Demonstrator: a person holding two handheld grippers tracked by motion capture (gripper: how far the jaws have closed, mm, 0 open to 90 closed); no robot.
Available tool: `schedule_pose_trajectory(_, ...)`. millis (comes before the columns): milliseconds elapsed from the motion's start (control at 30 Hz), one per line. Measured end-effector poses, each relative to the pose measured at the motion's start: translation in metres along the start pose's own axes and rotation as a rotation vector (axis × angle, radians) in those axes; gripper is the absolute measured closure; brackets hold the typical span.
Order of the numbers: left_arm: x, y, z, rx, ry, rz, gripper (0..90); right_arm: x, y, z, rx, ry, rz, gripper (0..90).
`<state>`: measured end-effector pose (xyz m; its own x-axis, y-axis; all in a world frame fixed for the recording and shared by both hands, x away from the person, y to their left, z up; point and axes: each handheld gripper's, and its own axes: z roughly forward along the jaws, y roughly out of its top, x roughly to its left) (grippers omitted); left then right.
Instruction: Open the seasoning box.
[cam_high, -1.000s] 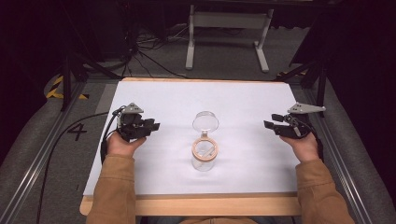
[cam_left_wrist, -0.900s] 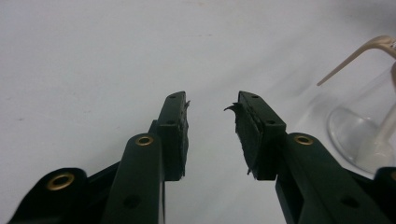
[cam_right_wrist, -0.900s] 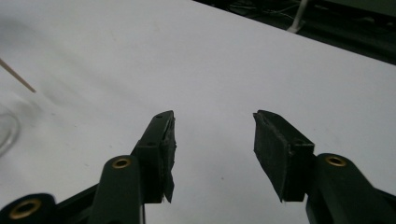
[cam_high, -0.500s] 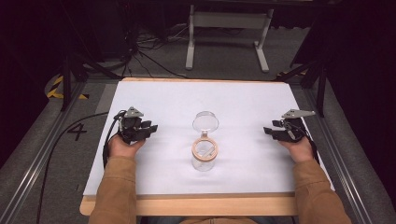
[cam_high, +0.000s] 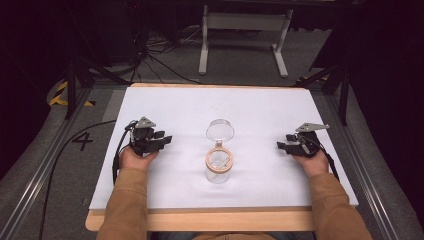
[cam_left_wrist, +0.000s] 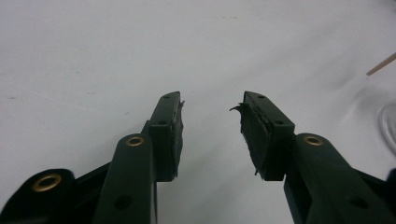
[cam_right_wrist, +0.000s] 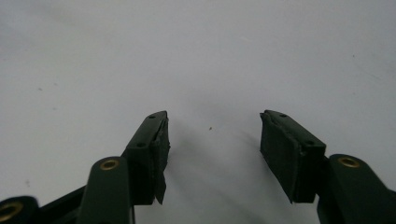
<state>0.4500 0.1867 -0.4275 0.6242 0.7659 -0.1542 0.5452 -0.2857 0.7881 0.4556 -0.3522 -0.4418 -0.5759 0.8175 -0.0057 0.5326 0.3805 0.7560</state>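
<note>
A clear glass jar (cam_high: 218, 169) with a wooden-rimmed mouth stands in the middle of the white table (cam_high: 260, 115). Just behind it lies a clear round lid (cam_high: 220, 130). My left gripper (cam_high: 165, 141) rests on the table to the left of the jar, jaws open with nothing between them, pointing right toward it. In the left gripper view the gripper (cam_left_wrist: 211, 103) is open over bare white surface, with a wooden edge (cam_left_wrist: 381, 64) and a curve of glass (cam_left_wrist: 387, 126) at the far right. My right gripper (cam_high: 281, 146) sits to the right of the jar, open and low over the table (cam_right_wrist: 214, 119).
The white table surface has a wooden front edge (cam_high: 215, 220). Beyond the far edge stand a white metal stand (cam_high: 240, 30) and cables (cam_high: 150, 55) on a dark floor. A black cable (cam_high: 65, 165) trails off the table's left side.
My right gripper has come down and slightly inward toward the table. The left gripper has barely shifted. Jar and lid have not moved.
</note>
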Motion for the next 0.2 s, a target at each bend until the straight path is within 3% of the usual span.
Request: schedule_pose_trajectory(200, -0.0003, 0.0002, 0.0011, -0.002, -0.001, 0.008, 57.6, 0.0012, 0.0007, -0.0012, -0.004, -0.002, 0.004, 42.4)
